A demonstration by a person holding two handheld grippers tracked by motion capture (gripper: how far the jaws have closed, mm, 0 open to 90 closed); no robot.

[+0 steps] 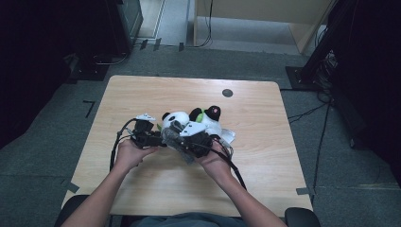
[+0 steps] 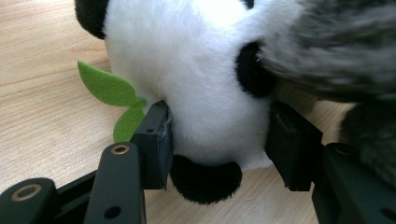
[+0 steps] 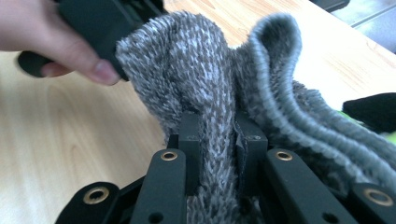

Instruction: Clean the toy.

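The panda (image 1: 176,120) lies near the middle of the table (image 1: 142,94), and everything crowds around it. Behind the panda the wood runs bare to the far edge, broken by one dark round spot (image 1: 227,92); to the panda's left and right there is bare wood out to both side edges, and more of it between the panda and the near edge, where the forearms come in.

The left gripper (image 2: 219,135) sits just left of the panda, pointing at it — its jaws stand part open, pads pressed into the white plush on both sides, a green leaf (image 2: 109,91) poking out beside one pad. The left hand (image 1: 130,153) wraps the gripper body from the near side of the panda.

The right gripper (image 3: 218,140) is on the panda's near right — jaws nearly together, pinching a fold of grey sock (image 3: 205,79) that drapes against the panda's face. The right hand (image 1: 215,163) angles in from the near side, wrist bent toward the panda.
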